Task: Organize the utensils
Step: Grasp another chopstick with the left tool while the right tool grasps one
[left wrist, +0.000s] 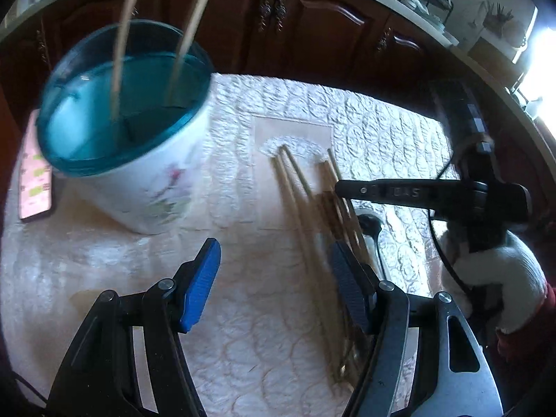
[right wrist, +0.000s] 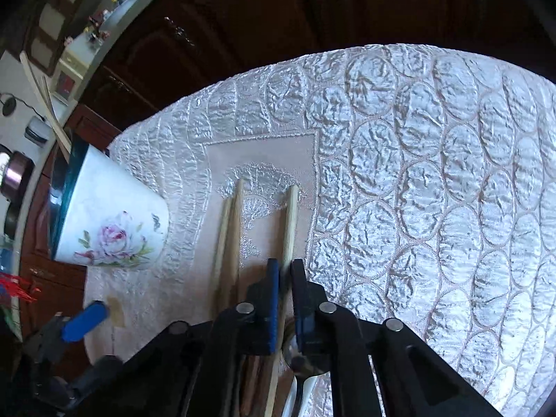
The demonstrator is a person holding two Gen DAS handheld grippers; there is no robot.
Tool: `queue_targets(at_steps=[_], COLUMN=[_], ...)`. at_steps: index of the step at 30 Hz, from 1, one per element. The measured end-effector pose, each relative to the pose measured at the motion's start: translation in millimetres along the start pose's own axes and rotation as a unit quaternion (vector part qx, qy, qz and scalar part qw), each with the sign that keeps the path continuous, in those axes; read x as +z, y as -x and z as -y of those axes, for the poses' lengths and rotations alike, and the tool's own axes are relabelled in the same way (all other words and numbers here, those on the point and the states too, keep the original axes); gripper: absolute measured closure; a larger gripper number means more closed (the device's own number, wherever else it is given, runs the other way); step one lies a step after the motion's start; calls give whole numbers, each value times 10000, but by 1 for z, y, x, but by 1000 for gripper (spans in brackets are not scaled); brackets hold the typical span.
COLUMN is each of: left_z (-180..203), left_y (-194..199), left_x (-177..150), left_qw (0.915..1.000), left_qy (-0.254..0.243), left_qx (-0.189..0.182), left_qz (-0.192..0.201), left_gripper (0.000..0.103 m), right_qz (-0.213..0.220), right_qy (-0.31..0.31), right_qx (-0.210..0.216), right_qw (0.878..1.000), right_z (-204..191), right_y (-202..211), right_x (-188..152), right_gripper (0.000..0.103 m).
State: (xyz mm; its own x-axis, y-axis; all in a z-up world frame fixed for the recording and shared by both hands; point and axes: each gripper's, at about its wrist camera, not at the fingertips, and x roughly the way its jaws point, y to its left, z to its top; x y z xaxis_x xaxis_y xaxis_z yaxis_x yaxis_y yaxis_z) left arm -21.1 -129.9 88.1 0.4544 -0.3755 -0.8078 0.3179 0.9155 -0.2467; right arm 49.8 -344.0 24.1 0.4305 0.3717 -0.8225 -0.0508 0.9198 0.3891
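A white floral holder with a teal rim [left wrist: 139, 160] stands at the left with two wooden sticks [left wrist: 121, 45] in it; it also shows in the right wrist view [right wrist: 111, 219]. Several wooden chopsticks [left wrist: 295, 191] lie on the quilted cloth. My left gripper [left wrist: 274, 278] is open and empty just left of them. My right gripper [right wrist: 285, 274] is shut on one chopstick [right wrist: 290, 222] that lies on the cloth; two more chopsticks [right wrist: 231, 229] lie to its left. The right gripper's black finger [left wrist: 399, 191] shows over the chopsticks in the left wrist view.
A phone [left wrist: 34, 177] lies left of the holder. A metal spoon [right wrist: 305, 365] lies under the right gripper. Dark wooden cabinets [left wrist: 312, 27] stand behind the table. The left gripper's blue pad [right wrist: 85, 319] shows at the lower left.
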Motion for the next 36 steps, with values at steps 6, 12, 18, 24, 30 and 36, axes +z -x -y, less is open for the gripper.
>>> queue_targets(at_steps=[6,12,18,24,30,36], left_z=[8,11,11,-2,-4,5], left_y=[-35,-62,-54,-32,-29,-44], left_x=[5,5,-7,-30,-24,-5], left_qw=[9993,9979,9962,9940,9962,9968], left_qy=[-8,28,-127,-207,-150,-267], left_qx=[-120,-98,-170,-198,-38,337], left_qz=[-346,-635,-843,-1058,-856,-668], left_gripper=[58,86,98,98,70,70], right_qz=[155,203,-78,-252,-215,-259], right_qy=[-175,-377,-578,-246,-237,-156], right_qx=[251,83,-85,-398,-555,-626], right_qw=[9994,9990,9983,9986,9979,9976], right_z=[18,49,73,64,57,56], right_y=[30,56,51,47,35,30], right_x=[-14,-35,-47,-50,-35,-25], right_gripper=[98,98,98,98,98,98])
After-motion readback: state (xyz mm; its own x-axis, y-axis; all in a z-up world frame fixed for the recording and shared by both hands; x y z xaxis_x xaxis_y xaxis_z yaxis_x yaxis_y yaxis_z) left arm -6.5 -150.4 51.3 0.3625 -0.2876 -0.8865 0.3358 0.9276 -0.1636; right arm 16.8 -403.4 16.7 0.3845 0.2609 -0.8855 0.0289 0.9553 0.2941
